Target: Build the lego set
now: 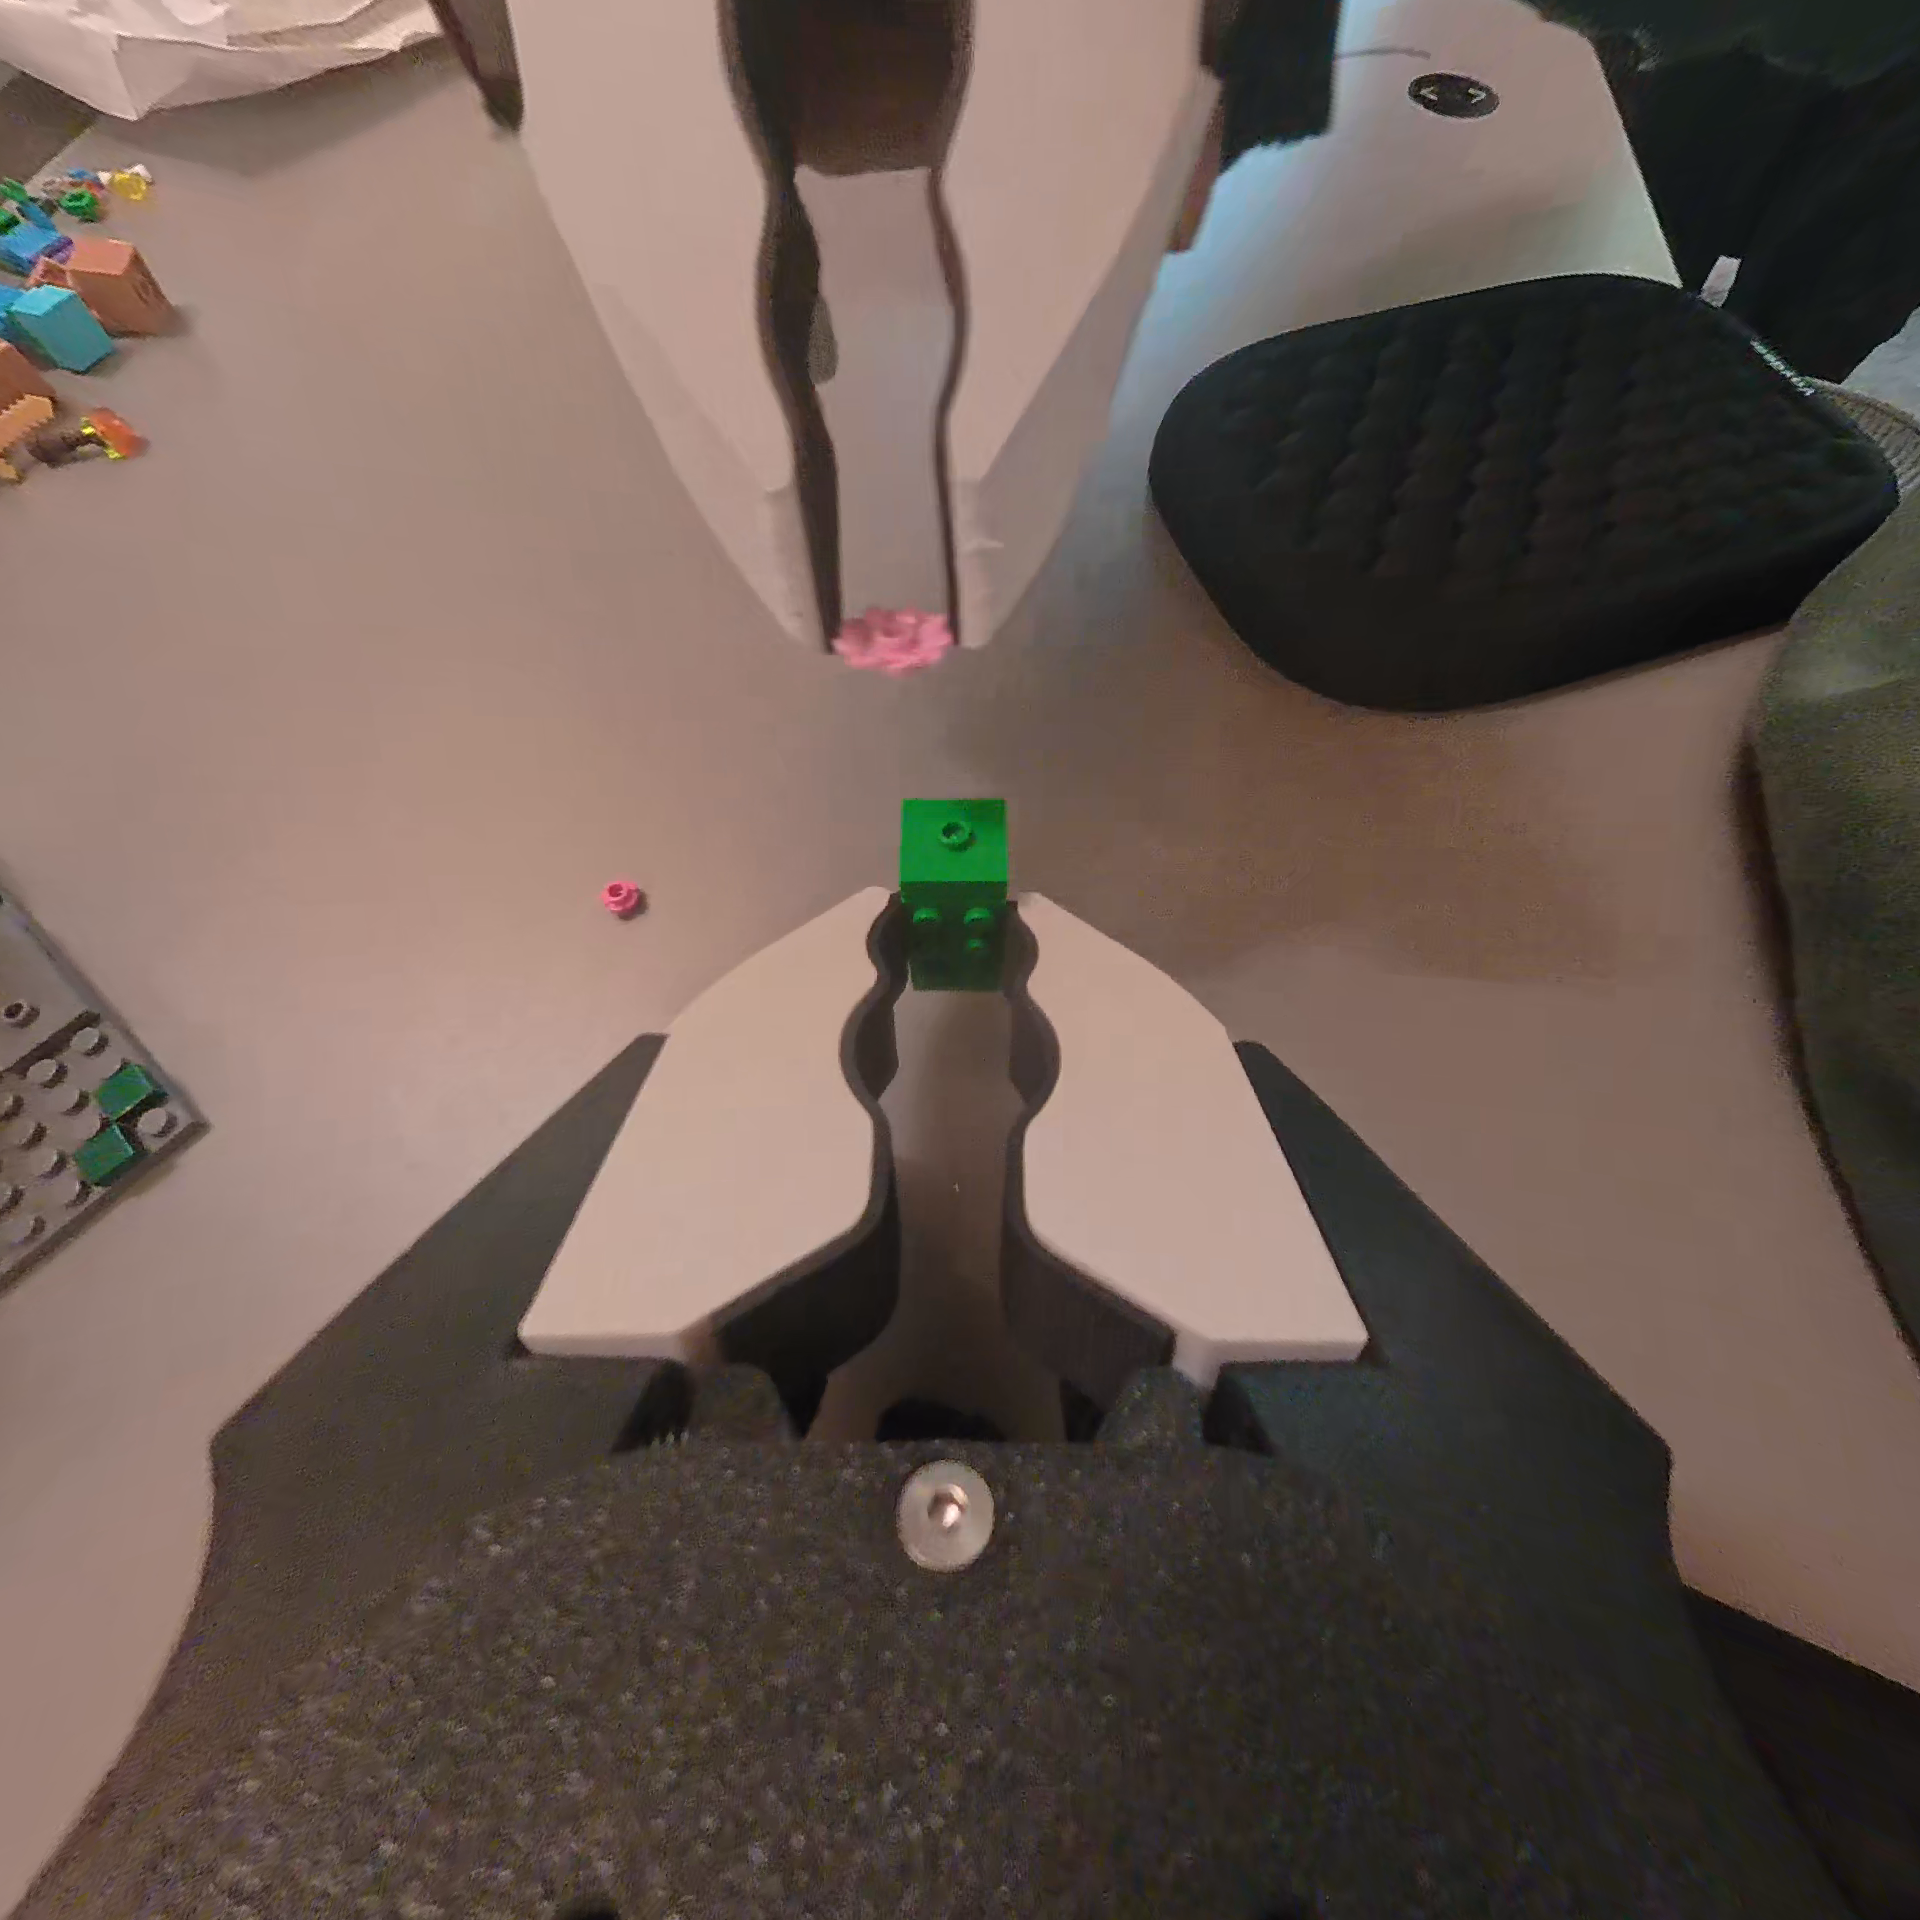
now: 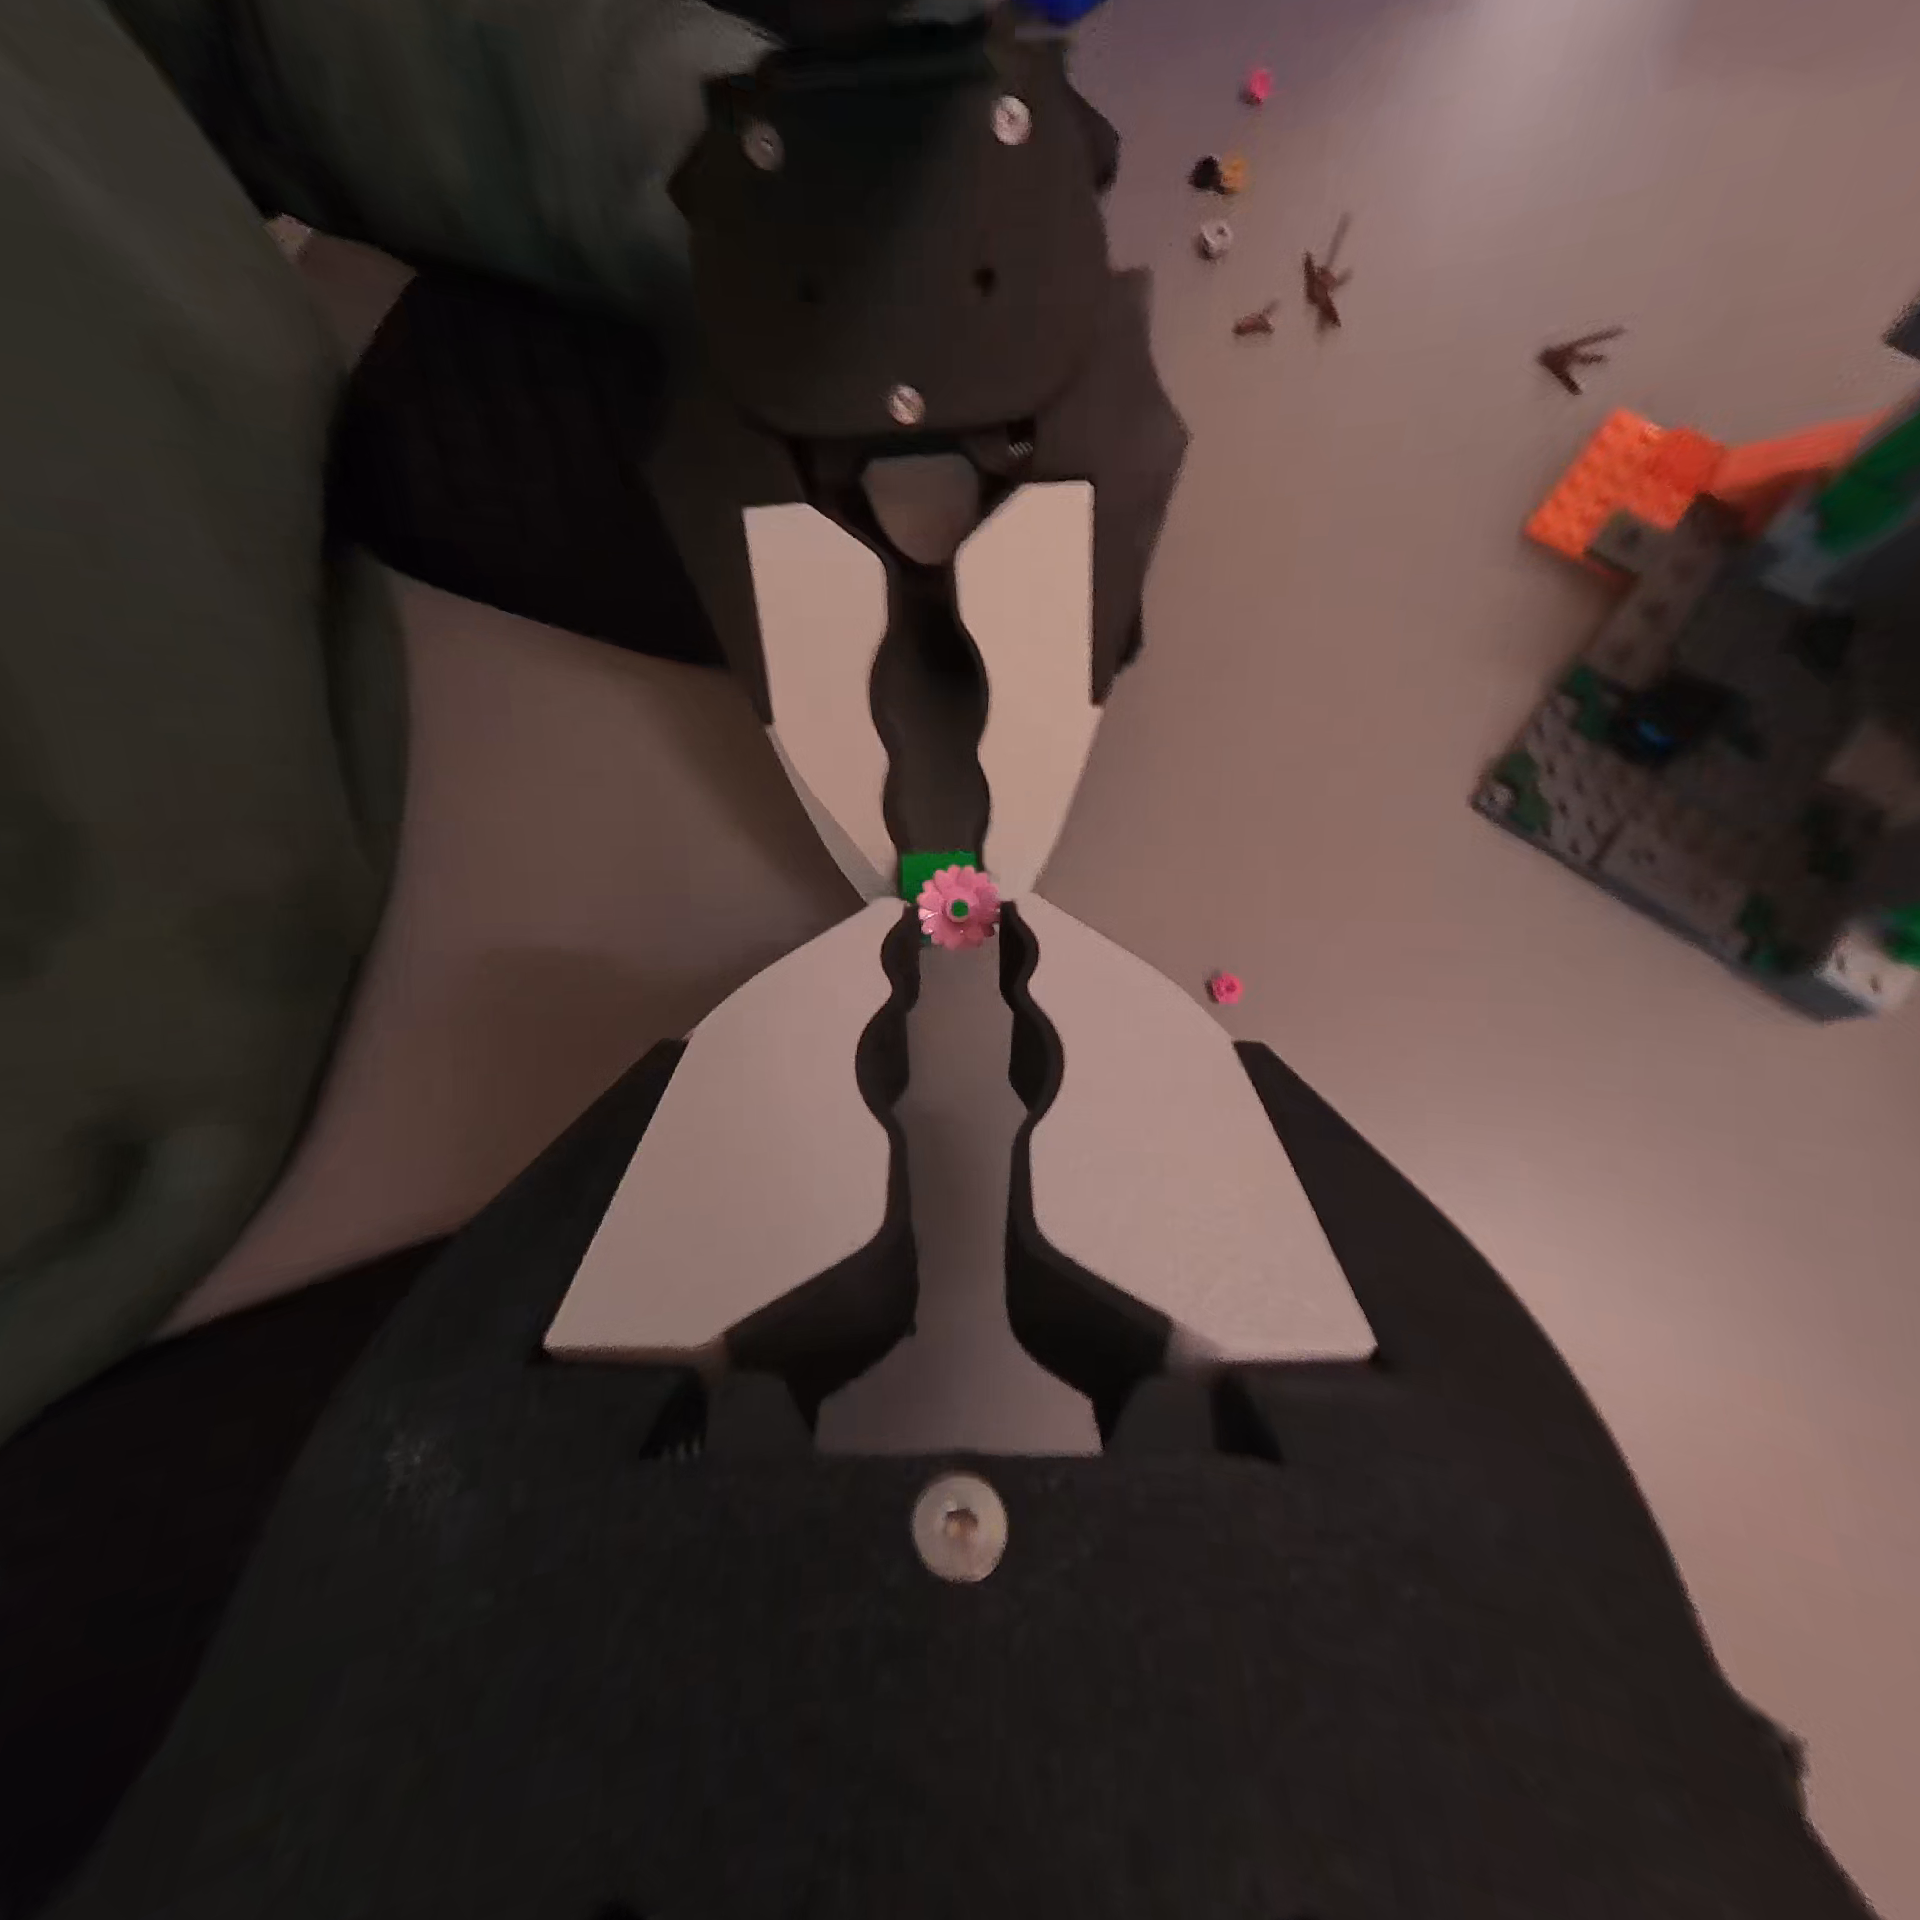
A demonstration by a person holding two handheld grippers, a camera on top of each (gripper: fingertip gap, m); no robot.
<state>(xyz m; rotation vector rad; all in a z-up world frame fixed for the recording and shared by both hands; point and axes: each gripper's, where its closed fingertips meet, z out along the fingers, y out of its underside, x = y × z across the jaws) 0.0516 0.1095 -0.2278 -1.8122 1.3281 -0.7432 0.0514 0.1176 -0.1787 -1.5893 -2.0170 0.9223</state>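
My left gripper (image 1: 951, 914) is shut on a green brick (image 1: 953, 878) and holds it above the table, a single stud on its far face. Facing it, my right gripper (image 1: 891, 623) is shut on a pink flower piece (image 1: 891, 641), a short gap from the brick. In the right wrist view my right gripper (image 2: 956, 920) holds the pink flower (image 2: 957, 909) straight in front of the green brick (image 2: 935, 868), which sits in the left gripper (image 2: 935, 862) opposite. A partly built model (image 2: 1714, 727) with grey, green and orange parts stands at the right.
A small pink round piece (image 1: 623, 897) lies on the table left of the brick. Loose coloured bricks (image 1: 73, 301) lie far left, a grey studded plate (image 1: 73, 1143) at the left edge. A black cushion (image 1: 1507, 488) is at the right. Small brown pieces (image 2: 1320, 281) lie scattered far off. Some 5 cm of space lies between my two pairs of fingers.
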